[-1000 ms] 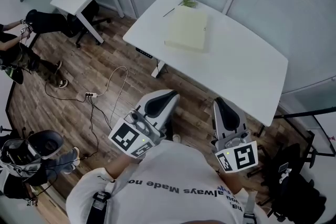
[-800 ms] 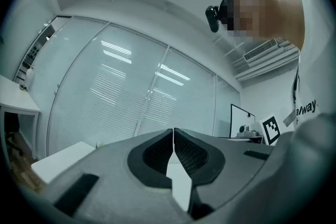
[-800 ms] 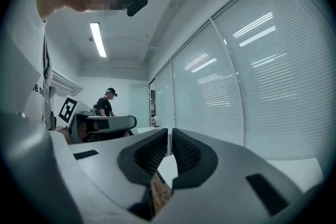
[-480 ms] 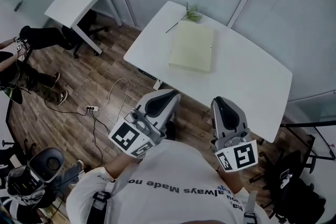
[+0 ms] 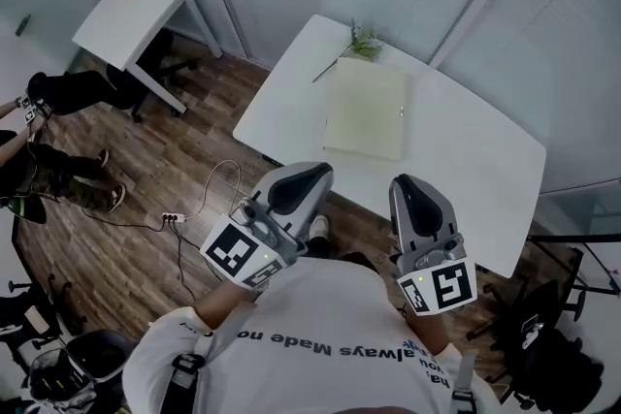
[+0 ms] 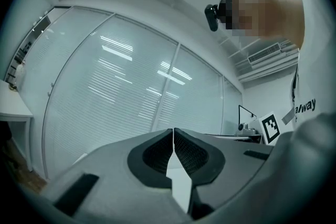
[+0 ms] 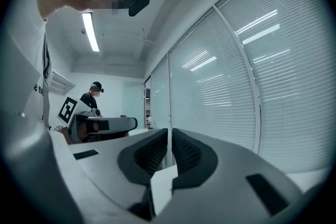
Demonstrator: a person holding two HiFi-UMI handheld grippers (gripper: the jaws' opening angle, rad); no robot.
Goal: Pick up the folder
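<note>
Progress is standing at the very start. The left gripper [image 5: 312, 174] is hovering with its fingers [image 6: 156, 153] clenched on nothing. The pale yellow-green flat rectangular folder [image 5: 366, 109] is lying untouched on the white counter [image 5: 466, 150], ahead of and well apart from both pairs of fingers. The right gripper [image 5: 409, 186] is likewise hanging clenched and empty. Approach, grasp and lift are all remaining.
</note>
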